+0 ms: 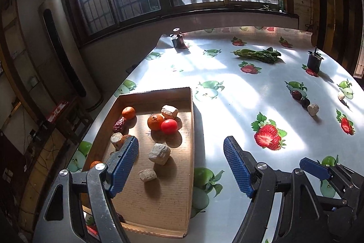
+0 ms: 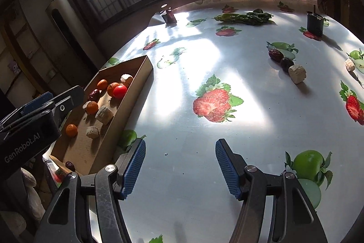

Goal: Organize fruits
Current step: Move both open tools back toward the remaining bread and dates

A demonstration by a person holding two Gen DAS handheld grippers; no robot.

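Observation:
A shallow cardboard tray (image 1: 192,129) (image 2: 134,97) at the table's left edge holds several oranges (image 1: 155,121), a red tomato (image 1: 169,126) (image 2: 120,91), a red date (image 1: 119,124) and pale cut chunks (image 1: 159,153). On the table to the right lie a red date (image 1: 296,94) (image 2: 276,54), a dark fruit (image 1: 305,102) (image 2: 286,63) and two pale chunks (image 1: 313,109) (image 2: 297,74). My left gripper (image 1: 180,163) is open and empty over the tray's right rim. My right gripper (image 2: 179,165) is open and empty above bare table, right of the tray.
Leafy greens (image 1: 258,55) (image 2: 244,17) lie at the back. A dark holder (image 1: 314,62) (image 2: 315,24) stands back right, another dark object (image 1: 178,40) back left. A second pale chunk (image 2: 349,64) lies far right. The table has a fruit-print cloth. Its left edge drops off beside the tray.

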